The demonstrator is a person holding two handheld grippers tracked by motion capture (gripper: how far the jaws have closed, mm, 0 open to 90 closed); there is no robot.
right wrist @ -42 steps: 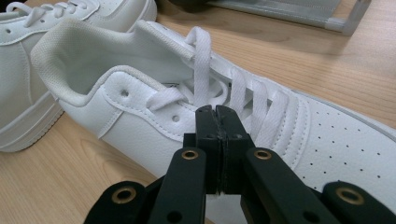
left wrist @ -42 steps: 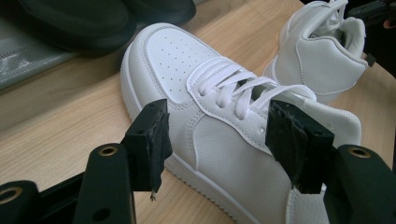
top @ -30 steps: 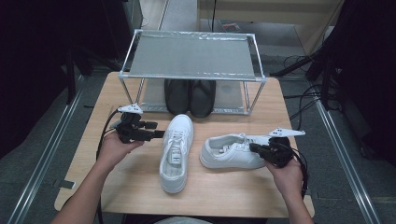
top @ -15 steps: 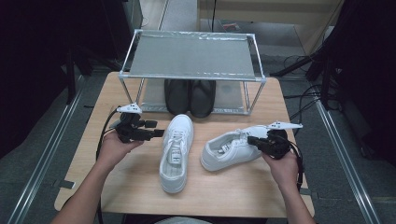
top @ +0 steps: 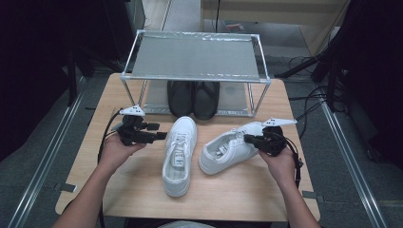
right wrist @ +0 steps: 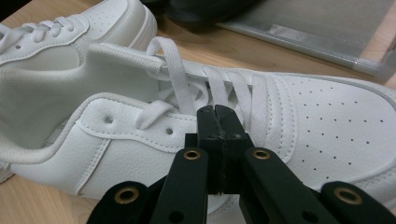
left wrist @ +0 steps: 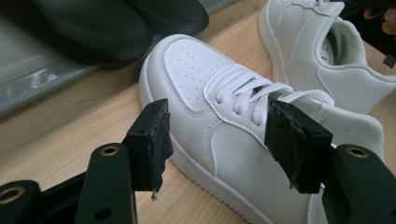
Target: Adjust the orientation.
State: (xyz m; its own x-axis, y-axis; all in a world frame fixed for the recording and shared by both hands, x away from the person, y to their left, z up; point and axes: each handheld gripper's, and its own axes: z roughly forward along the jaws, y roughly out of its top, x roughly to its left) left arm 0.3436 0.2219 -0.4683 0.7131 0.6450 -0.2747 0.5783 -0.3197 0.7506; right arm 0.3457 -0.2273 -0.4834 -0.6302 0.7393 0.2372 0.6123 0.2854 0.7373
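Jaws: your right gripper (right wrist: 218, 112) shut tight against the right sneaker's (top: 228, 148) side; left gripper (left wrist: 215, 135) wide beside the left sneaker (top: 178, 154). Nudge slowly, keeping the pair parallel.

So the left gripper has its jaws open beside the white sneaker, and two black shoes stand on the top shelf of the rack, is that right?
Not quite. The black shoes stand on the lower level of the rack, under its top shelf, which carries nothing; the high view shows this. The rest holds: the left gripper has its jaws open beside the white sneaker.
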